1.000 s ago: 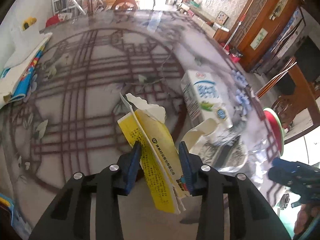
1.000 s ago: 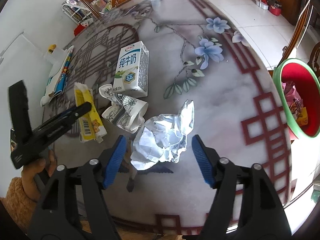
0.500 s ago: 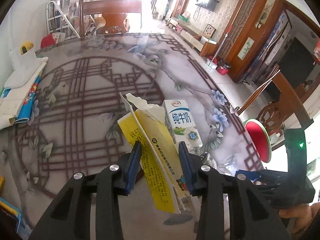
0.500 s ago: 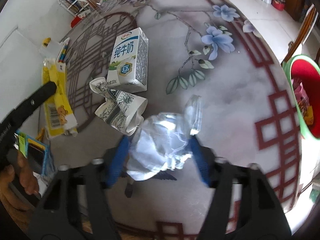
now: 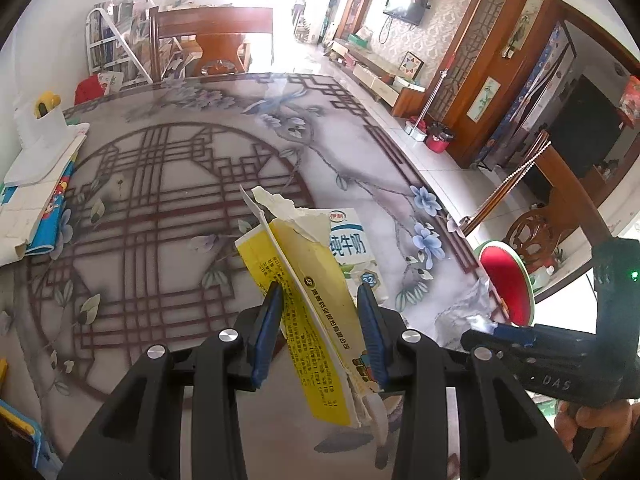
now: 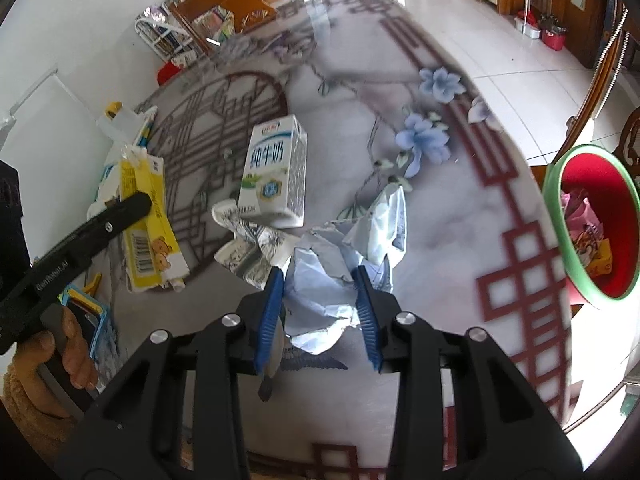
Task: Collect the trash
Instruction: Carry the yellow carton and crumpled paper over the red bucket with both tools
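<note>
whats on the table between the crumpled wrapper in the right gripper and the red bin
Nothing: in the right wrist view, the stretch of table between the crumpled wrapper and the red bin is bare patterned surface.

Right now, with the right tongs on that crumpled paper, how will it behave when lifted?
The crumpled paper probably weighs little and squashes easily. Its loose flap may flop and sway. The right tongs pinch only part, so it could slip free.

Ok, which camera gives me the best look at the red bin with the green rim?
The right wrist view: the red bin with the green rim faces the camera, its opening and the wrappers inside visible. The left wrist view shows it only edge-on beyond the table.
</note>
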`<state>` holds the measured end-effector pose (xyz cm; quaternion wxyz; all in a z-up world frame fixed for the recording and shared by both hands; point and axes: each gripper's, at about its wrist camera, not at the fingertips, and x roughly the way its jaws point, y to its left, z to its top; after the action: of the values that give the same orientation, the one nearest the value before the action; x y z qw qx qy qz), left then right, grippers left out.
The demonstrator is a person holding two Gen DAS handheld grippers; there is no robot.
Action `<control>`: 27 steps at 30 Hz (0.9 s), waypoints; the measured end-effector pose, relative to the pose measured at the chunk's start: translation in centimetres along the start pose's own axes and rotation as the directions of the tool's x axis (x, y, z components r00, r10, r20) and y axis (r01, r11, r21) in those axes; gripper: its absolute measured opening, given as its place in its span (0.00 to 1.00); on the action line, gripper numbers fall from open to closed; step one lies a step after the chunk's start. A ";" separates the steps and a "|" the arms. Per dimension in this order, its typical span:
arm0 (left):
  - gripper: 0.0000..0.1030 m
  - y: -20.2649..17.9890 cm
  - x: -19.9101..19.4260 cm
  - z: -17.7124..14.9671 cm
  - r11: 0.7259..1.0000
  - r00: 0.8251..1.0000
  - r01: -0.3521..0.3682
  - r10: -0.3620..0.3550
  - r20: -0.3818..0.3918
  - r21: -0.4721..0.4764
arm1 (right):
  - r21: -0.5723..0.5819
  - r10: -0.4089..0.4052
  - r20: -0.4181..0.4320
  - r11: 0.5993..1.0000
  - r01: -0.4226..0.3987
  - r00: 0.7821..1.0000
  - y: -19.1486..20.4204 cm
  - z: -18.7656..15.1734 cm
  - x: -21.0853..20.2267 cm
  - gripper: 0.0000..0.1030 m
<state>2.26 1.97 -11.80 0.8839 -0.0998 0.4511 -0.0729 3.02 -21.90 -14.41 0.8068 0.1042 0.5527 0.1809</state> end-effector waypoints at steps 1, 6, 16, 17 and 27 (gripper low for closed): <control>0.35 -0.1 0.0 0.0 1.000 1.000 0.003 -0.003 0.001 0.001 | 0.002 0.000 0.006 1.000 0.000 1.000 -0.1 0.1 -0.2 0.35; 0.35 -1.0 -0.1 0.3 1.000 1.000 0.017 -0.017 0.005 0.013 | 0.018 -0.005 0.047 1.000 0.005 0.999 -0.8 0.4 -1.7 0.35; 0.35 -3.5 0.3 1.1 0.997 0.998 0.055 -0.055 0.004 0.049 | 0.027 -0.038 0.111 0.999 0.035 0.993 -2.3 1.0 -3.9 0.35; 0.35 -3.8 0.4 1.1 0.997 0.998 0.058 -0.059 0.003 0.052 | 0.032 -0.040 0.115 0.999 0.037 0.993 -2.6 1.0 -4.1 0.35; 0.35 -7.4 1.8 2.1 0.988 0.994 0.106 -0.105 -0.016 0.109 | 0.098 -0.073 0.148 0.993 0.059 0.986 -5.9 1.0 -5.9 0.35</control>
<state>4.76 -5.39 -10.19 0.8806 -0.0746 0.4449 -0.1449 3.07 -29.62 -11.21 0.8463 0.1370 0.5008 0.1195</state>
